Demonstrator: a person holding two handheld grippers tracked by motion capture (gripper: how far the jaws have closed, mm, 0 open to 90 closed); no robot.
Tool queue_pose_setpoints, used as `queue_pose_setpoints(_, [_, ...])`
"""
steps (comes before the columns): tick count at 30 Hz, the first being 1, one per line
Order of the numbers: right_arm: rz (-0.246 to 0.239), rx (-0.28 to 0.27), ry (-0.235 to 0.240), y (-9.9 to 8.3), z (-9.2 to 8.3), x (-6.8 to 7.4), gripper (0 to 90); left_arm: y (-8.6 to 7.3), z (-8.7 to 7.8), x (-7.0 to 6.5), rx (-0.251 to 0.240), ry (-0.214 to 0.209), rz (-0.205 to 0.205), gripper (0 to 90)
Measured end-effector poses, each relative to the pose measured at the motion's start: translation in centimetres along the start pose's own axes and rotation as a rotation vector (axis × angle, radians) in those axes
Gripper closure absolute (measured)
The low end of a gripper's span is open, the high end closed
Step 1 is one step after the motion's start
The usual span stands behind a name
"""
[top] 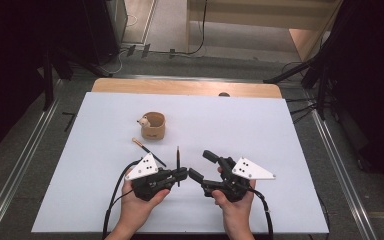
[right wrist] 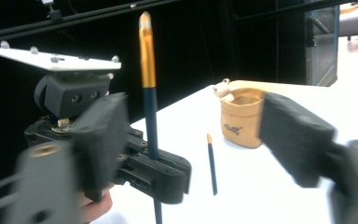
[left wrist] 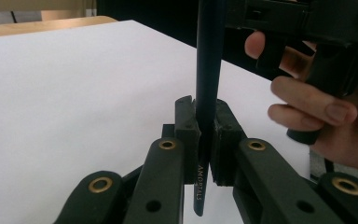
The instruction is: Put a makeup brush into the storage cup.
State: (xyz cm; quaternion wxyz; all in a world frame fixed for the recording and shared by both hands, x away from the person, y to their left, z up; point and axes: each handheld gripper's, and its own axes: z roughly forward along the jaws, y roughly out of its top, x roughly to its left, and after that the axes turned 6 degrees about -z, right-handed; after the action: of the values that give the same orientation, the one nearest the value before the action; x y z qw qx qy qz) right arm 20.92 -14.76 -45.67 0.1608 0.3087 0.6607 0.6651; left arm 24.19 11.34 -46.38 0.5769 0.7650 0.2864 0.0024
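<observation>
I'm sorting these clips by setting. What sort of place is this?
Probably a lab or studio set up for recording: a table under a plain white sheet, black curtains around it, and cables across the floor behind.

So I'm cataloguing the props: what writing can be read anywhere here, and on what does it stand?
"AMORTALS", as best it reads, in pale letters running down the dark pencil clamped in the left gripper.
A small dark mark on the front of the tan pouch: too blurred to read.
The second pencil, lying on the table: no writing that I can make out.
</observation>
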Motion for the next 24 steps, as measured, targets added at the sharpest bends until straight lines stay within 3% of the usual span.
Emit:
queue_pose_setpoints(5, [-0.010,0.024,-0.029,0.4,-1.0,-0.8,0.0,0.1,-0.6,0.5,-0.012,0.018,-0.004,84.6])
queue_pose_setpoints(7, [-0.030,0.023,-0.051,0.4,-1.6,-1.2,0.0,0.2,-0.8,0.7,-0.019,0.022,-0.008,84.6])
queue_pose_setpoints(8, [-0.047,0.033,-0.093,0.5,-2.2,-1.5,0.0,0.3,-1.0,0.9,-0.022,0.027,-0.008,84.6])
queue_pose_setpoints(9, [-0.047,0.033,-0.093,0.5,-2.2,-1.5,0.0,0.3,-1.0,0.9,-0.022,0.027,-0.008,84.6])
queue_pose_setpoints(10, [-0.054,0.050,-0.131,0.4,-2.7,-1.9,0.0,0.3,-1.1,1.0,-0.026,0.031,-0.010,84.6])
queue_pose_setpoints(15, [-0.063,0.077,-0.198,-0.1,-3.8,-2.9,0.0,0.4,-1.6,1.4,-0.031,0.043,-0.006,84.5])
queue_pose_setpoints(18, [-0.106,0.105,-0.261,-0.8,-5.0,-3.8,0.0,0.4,-1.8,1.6,-0.035,0.048,-0.008,84.6])
queue_pose_setpoints(24, [-0.124,0.119,-0.313,-1.3,-6.6,-5.0,0.0,0.4,-2.0,1.8,-0.038,0.063,-0.001,84.6])
